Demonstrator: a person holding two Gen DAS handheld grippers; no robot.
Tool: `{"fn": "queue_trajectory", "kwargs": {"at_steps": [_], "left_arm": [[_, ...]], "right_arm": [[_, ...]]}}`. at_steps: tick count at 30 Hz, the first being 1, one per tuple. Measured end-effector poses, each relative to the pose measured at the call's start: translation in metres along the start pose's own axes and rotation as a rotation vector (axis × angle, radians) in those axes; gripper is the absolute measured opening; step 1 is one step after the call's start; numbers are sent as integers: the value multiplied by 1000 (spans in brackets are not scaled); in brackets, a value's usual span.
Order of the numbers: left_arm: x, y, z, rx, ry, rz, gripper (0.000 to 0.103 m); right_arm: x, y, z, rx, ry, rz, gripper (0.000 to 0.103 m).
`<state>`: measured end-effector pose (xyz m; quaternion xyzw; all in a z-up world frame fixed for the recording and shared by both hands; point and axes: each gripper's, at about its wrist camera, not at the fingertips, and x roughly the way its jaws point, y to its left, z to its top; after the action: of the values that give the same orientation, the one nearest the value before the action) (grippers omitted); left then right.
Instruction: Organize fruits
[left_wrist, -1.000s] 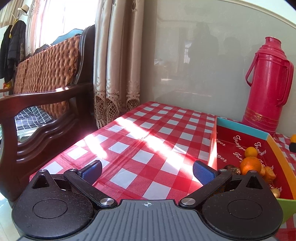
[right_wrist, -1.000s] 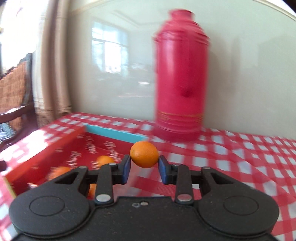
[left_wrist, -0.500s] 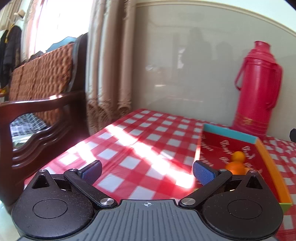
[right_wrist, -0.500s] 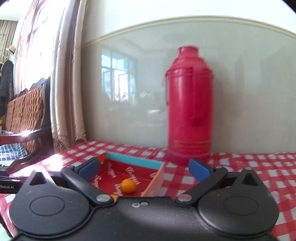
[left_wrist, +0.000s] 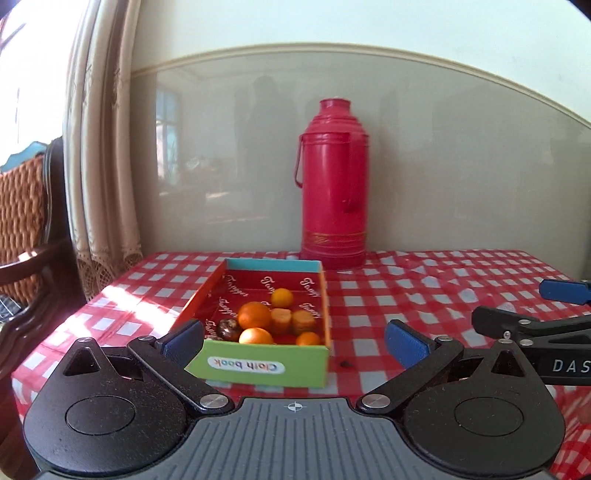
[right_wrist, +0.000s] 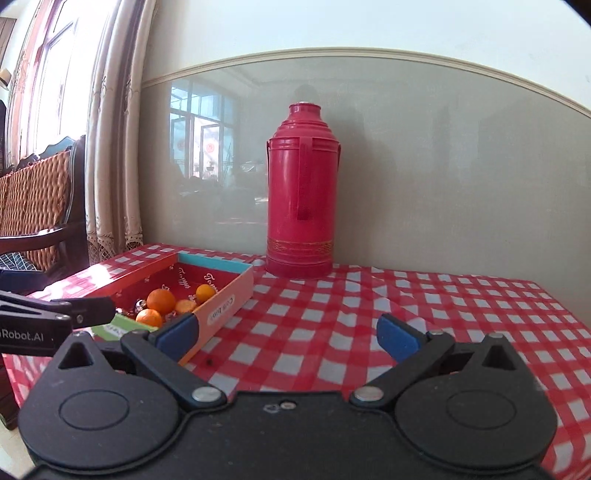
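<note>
The fruits (left_wrist: 271, 320) sit all together in the box (left_wrist: 264, 371), which has a green front and red walls inside. It rests on the table with the red and white checked cloth (left_wrist: 436, 295). In the pile are a few round orange fruits, some cut-looking orange pieces, and one dark brown round thing at about 9 o'clock of the pile.

The left gripper (left_wrist: 295, 341) hangs in front of the box. Its blue fingers are spread wide and nothing is between them. The green front of the box shows in the gap.

The right gripper (right_wrist: 288, 334) is also spread wide, with nothing in it. Bare cloth lies between its fingers. Seen from it, the box is at about 10 o'clock, close by its left finger.

Each gripper peeks into the edge of the other's view.

A tall red thermos (right_wrist: 301, 192) stands upright at 12 o'clock, behind the box and against the wall. At 9 o'clock hang cream curtains (right_wrist: 110, 166), and a woven wooden chair (right_wrist: 37, 206) stands beside the table. A tiny dark speck (left_wrist: 346, 364) lies on the cloth just right of the box.
</note>
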<state>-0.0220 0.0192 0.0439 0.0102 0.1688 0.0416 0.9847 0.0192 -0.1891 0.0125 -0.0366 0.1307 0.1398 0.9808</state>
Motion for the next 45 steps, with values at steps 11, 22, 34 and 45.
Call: {"fn": "queue_trajectory", "kwargs": {"at_steps": [11,22,34,45], "left_arm": [[-29,0,-23,-4,-33,92,103],[-26,-1,-25,-26,-31,101,103],[-23,5,-26,-45,-12,109,103],[-24,8,-27,-59,-13,106,103]], "right_arm": [[-21,-8,-18,38,-59,-68,97],[-22,-13,-21,57,-59,-76,97],[-21,-8,-22,37,-52,-64,97],[-19,-7,-23,36,-51,-64,97]]}}
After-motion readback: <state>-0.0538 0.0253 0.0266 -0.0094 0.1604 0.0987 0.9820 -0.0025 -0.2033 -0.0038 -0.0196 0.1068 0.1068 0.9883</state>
